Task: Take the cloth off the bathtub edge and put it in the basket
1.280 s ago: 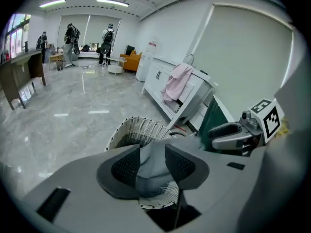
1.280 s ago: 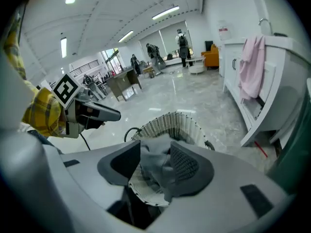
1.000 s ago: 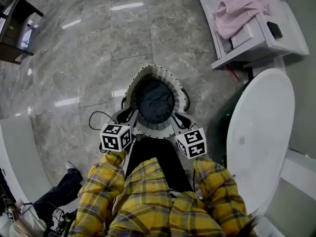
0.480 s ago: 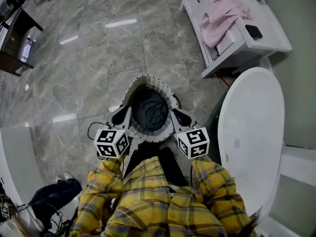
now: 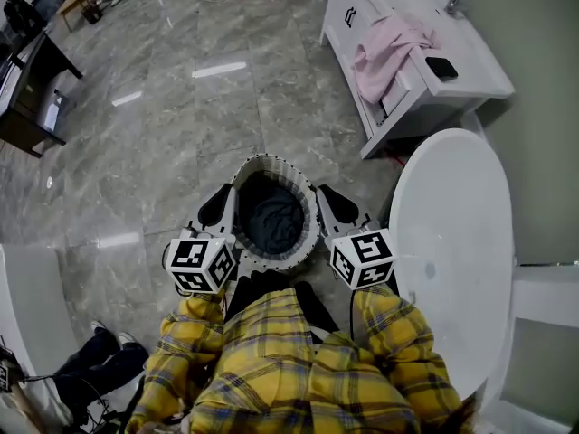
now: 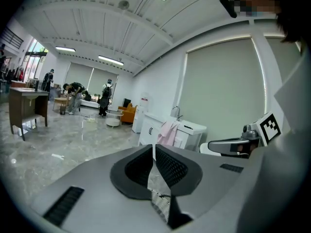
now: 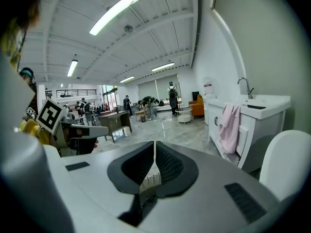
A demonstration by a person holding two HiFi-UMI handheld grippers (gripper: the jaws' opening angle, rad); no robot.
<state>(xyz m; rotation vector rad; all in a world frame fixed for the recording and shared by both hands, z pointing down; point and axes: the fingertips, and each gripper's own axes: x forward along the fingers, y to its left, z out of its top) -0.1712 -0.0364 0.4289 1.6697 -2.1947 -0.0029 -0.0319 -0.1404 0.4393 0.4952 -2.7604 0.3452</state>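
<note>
The round woven basket (image 5: 312, 233) sits between my two grippers, with a dark blue-grey cloth (image 5: 271, 220) lying inside it. My left gripper (image 5: 223, 197) is on the basket's left rim and my right gripper (image 5: 326, 195) on its right rim. In the left gripper view the left gripper (image 6: 152, 148) has its jaws closed, with a strip of woven rim (image 6: 160, 203) caught low between them. In the right gripper view the right gripper (image 7: 154, 148) is closed the same way on a pale ribbed bit of rim (image 7: 148, 181). The white bathtub (image 5: 452, 251) curves along the right.
A white vanity (image 5: 470, 70) stands at the back right with a pink cloth (image 5: 384, 48) draped over its front and a dark phone (image 5: 441, 67) on top. Grey marble floor (image 5: 172, 125) stretches ahead. A dark desk (image 5: 32, 89) is far left. People stand far off (image 6: 104, 96).
Both grippers have slid forward along the basket's sides and closed on its rim. The head view has pulled back, so more of the room shows.
</note>
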